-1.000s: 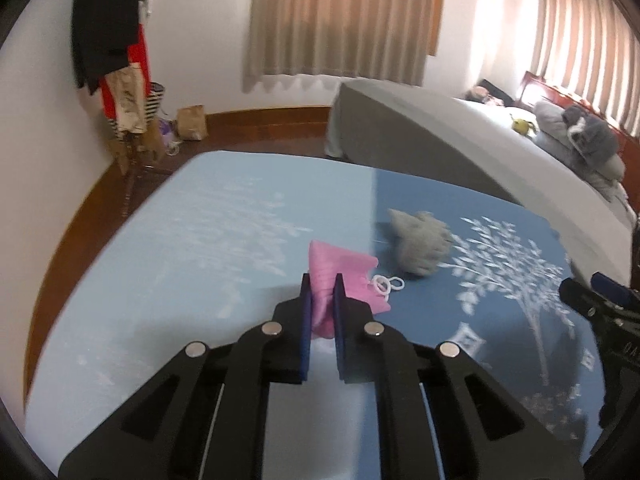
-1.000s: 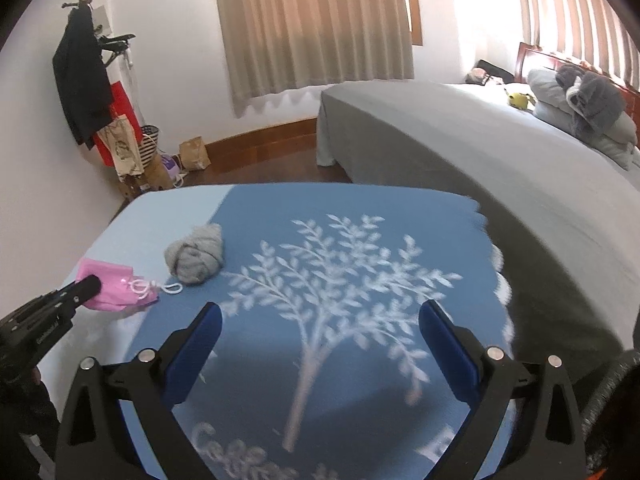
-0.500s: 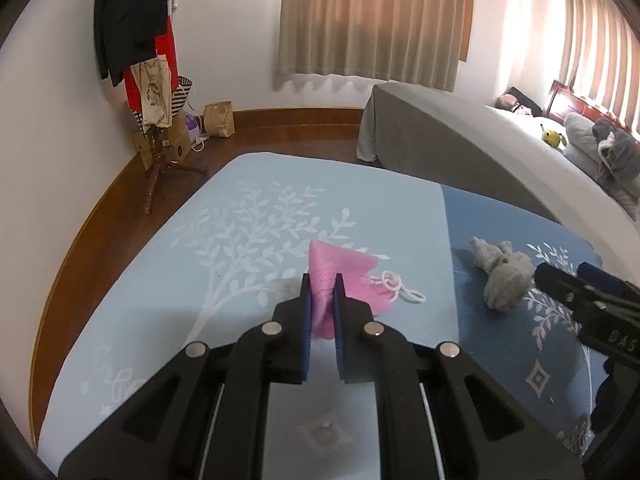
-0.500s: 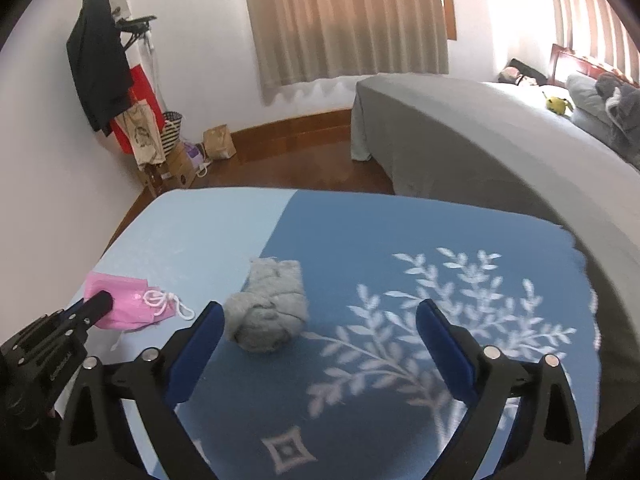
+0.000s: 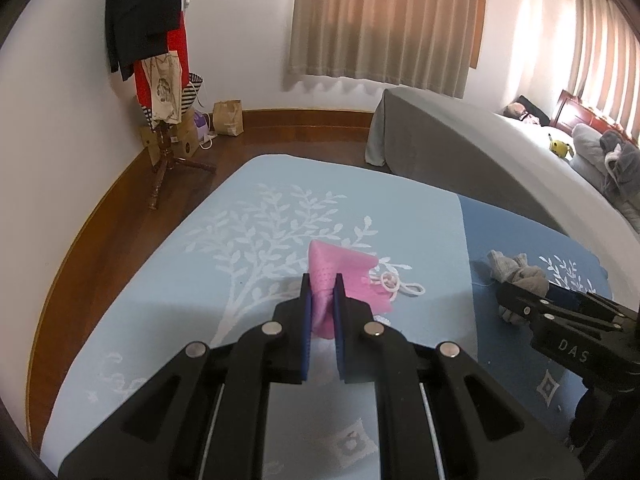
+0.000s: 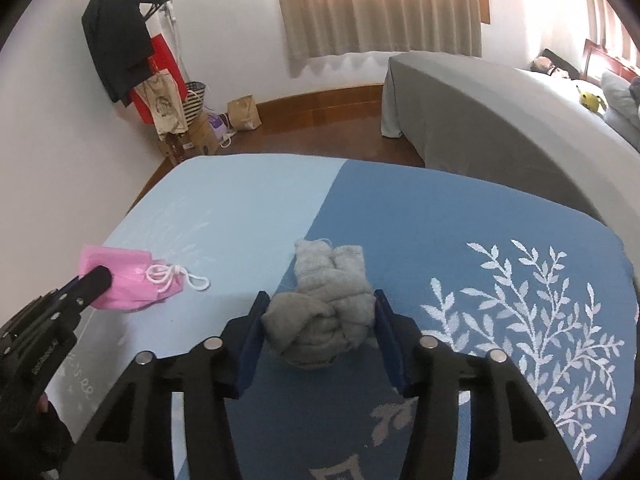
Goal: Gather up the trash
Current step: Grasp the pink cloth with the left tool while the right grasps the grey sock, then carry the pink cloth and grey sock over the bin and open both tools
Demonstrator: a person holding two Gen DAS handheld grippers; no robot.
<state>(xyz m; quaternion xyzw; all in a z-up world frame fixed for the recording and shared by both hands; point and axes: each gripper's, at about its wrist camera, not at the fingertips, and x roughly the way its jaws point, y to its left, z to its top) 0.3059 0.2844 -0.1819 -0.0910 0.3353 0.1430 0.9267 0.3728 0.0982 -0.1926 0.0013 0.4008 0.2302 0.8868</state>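
On the blanket (image 6: 440, 220), left tongs (image 5: 322, 280) pinch pink mask (image 5: 340, 276); right tongs (image 6: 318, 300) straddle grey cloth (image 6: 324, 312).

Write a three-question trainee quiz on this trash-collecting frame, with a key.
1. True or false: the left gripper is shut on the pink face mask.
2. What lies between the right gripper's fingers? A) grey balled sock B) paper bag C) yellow plush toy
3. Fill in: the sock lies on the ____ blue half of the blanket.

Key: 1 true. 2 A; the jaws flank it, and whether they are squeezing it cannot be told. 3 darker.
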